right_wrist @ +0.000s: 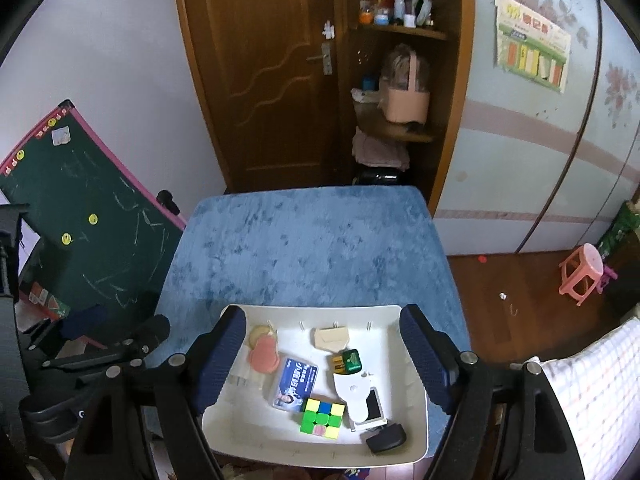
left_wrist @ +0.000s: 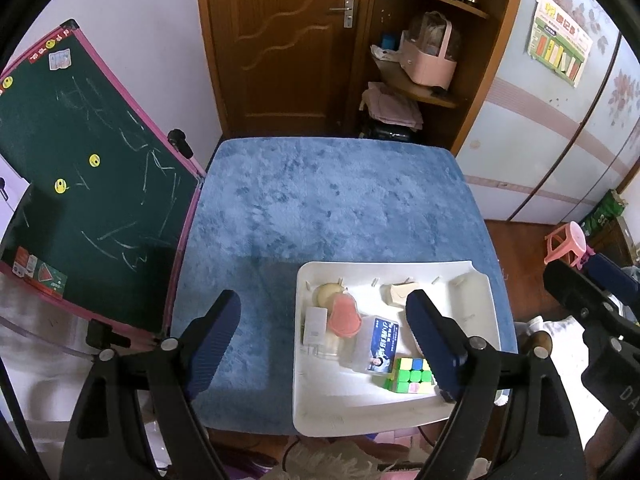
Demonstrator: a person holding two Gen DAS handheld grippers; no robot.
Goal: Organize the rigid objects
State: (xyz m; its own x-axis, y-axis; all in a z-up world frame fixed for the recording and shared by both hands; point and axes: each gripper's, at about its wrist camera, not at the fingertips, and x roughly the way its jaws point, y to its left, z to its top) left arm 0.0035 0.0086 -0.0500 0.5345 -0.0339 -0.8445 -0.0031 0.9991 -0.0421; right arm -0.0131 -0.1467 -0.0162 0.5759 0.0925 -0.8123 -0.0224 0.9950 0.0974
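A white tray [right_wrist: 412,436] sits on the blue table [right_wrist: 304,248] at its near right. It holds a Rubik's cube [right_wrist: 322,417], a blue-labelled clear box [right_wrist: 295,383], a pink bell-shaped piece [right_wrist: 263,354], a tan block [right_wrist: 330,338], a green sharpener [right_wrist: 347,361], a white tape dispenser [right_wrist: 358,396] and a black object [right_wrist: 386,438]. My right gripper [right_wrist: 324,350] is open and empty above the tray. My left gripper [left_wrist: 324,338] is open and empty, over the tray's [left_wrist: 316,412] left edge; the cube [left_wrist: 408,374] and box [left_wrist: 378,346] show between its fingers.
A green chalkboard [left_wrist: 80,184] with a pink frame leans at the table's left side. A wooden door [left_wrist: 280,40] and corner shelves [left_wrist: 424,64] stand behind the table. A pink stool [right_wrist: 582,278] stands on the wooden floor to the right.
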